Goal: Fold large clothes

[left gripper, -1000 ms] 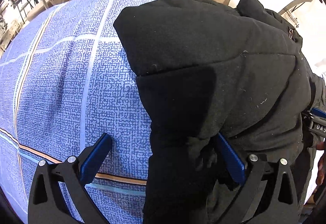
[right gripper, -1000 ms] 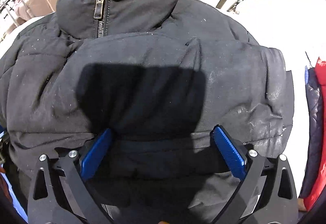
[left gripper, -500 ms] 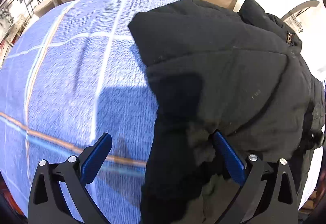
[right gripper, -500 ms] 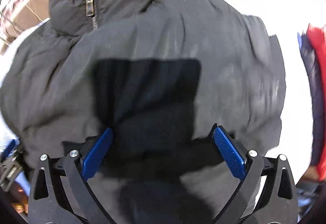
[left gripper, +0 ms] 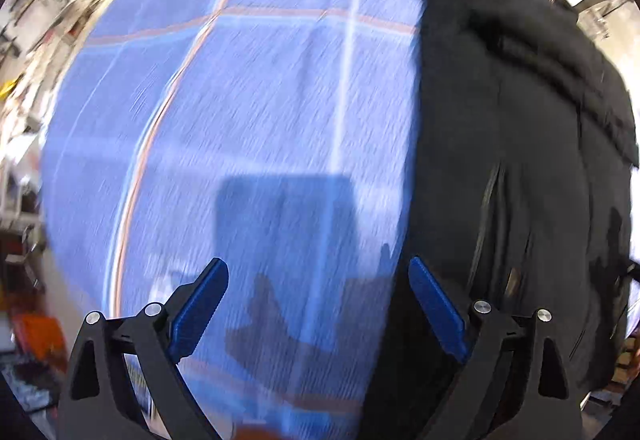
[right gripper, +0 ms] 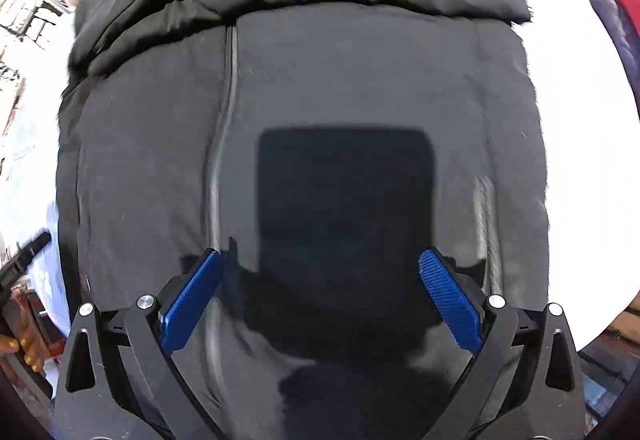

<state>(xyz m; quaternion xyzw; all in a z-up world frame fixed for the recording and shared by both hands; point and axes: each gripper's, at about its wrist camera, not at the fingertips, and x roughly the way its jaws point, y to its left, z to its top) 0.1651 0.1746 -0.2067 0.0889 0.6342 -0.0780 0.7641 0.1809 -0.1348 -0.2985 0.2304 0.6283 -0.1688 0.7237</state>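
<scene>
The black puffer jacket [left gripper: 520, 159] lies along the right side of the blue checked bedspread [left gripper: 260, 119] in the left wrist view, its dark bulk running from the far edge down to the near edge. The left gripper [left gripper: 316, 304] points down over the bare cloth just beside the jacket's left border. Its jaws stand wide and are closing, with only bedspread between the blue pads [left gripper: 198, 310]; the right pad sits at the jacket's edge, and whether it touches is unclear through the blur.

In the right wrist view the jacket [right gripper: 320, 79] fills nearly the whole frame, its zipper line [right gripper: 224, 143] running down toward the left pad. The right gripper [right gripper: 320, 300] hangs above the fabric, fingers [right gripper: 450, 300] spread wide, gripping nothing.
</scene>
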